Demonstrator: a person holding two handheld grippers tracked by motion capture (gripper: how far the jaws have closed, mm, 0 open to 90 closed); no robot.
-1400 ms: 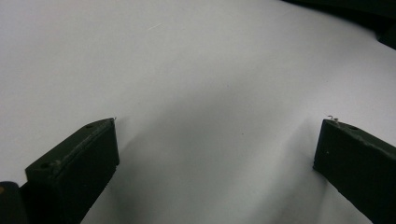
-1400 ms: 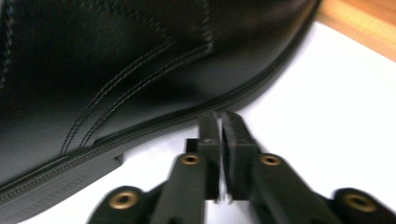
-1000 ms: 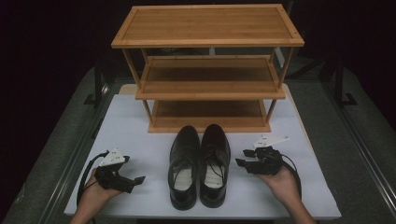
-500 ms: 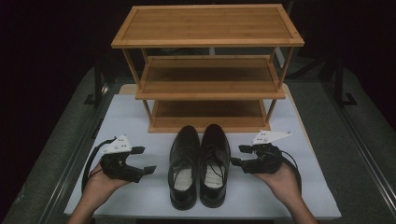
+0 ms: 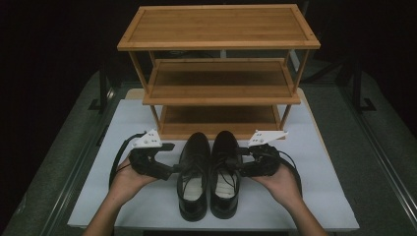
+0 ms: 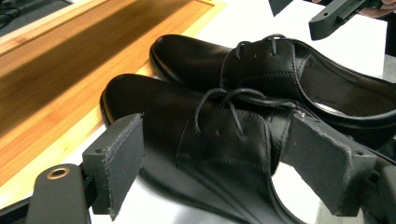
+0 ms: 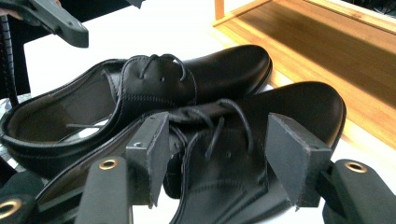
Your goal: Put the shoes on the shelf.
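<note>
So there's a pair of black lace-up shoes sitting side by side on a white mat [image 5: 319, 196], toes pointing at the bottom shelf of a wooden rack [image 5: 219, 73]. The toes are just in front of that shelf, not on it.

The left gripper [image 5: 173, 160] comes in from the left, held in the person's left hand [image 5: 129, 179], and its tips are right at the outer side of the left shoe [image 5: 193, 177], around the lace area. In the left gripper view the jaws stand spread, one pad [image 6: 114, 158] off to the toe side and the other pad [image 6: 322, 163] over by the shoe's opening, with the laced part of the shoe between them. They've just been closing in a bit, but I don't see the pads pressing on the leather, so it's not a pinch.

The right gripper [image 5: 246, 162] does the mirror thing on the right shoe [image 5: 226, 172], carried by the right hand [image 5: 278, 182]. In the right gripper view its jaws are also apart, one pad [image 7: 156, 149] on the heel side and one pad [image 7: 292, 156] on the toe side, laces and tongue in the gap. These have just been opening a little wider. No grip that I can see there either.

Both shoes sit flat on the mat, touching or nearly touching each other along their inner sides. Each gripper view also catches the tip of the other gripper at its top edge, past the far shoe.
</note>
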